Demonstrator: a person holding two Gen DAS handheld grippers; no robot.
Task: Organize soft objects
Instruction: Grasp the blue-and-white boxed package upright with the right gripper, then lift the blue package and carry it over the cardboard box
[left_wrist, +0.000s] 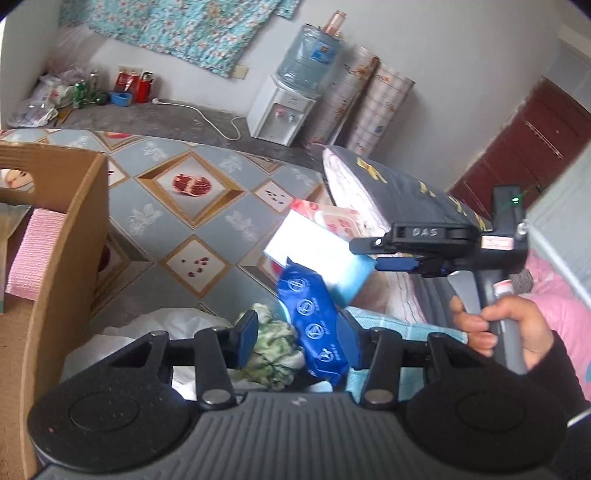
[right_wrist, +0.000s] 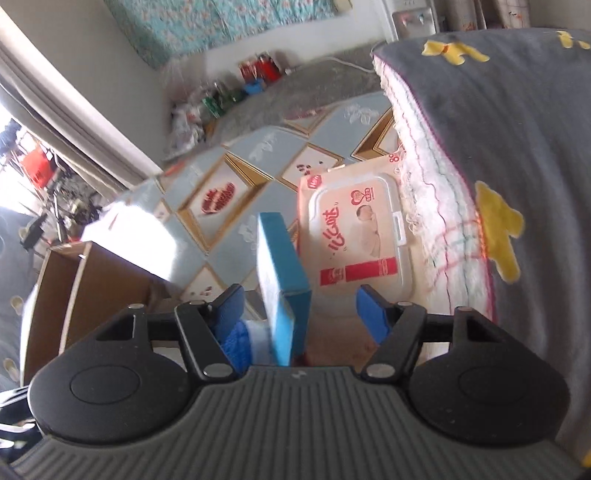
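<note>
My left gripper (left_wrist: 297, 334) is open, its fingers on either side of a blue wipes pack (left_wrist: 316, 314) and a green-white cloth (left_wrist: 275, 349). My right gripper (right_wrist: 303, 310) is open around a light blue box (right_wrist: 282, 273), not touching it; in the left wrist view the right gripper (left_wrist: 373, 253) hovers at that box (left_wrist: 317, 254). A pink wipes pack (right_wrist: 360, 229) lies beyond, beside a folded grey blanket (right_wrist: 498, 147). A cardboard box (left_wrist: 55, 258) at the left holds a pink towel (left_wrist: 35, 254).
The things lie on a patterned mat (left_wrist: 207, 206). A white plastic bag (left_wrist: 162, 328) lies by the box. A water dispenser (left_wrist: 280, 110), rolled mats (left_wrist: 369, 107), bottles (left_wrist: 85, 90) and a door (left_wrist: 524, 147) are behind.
</note>
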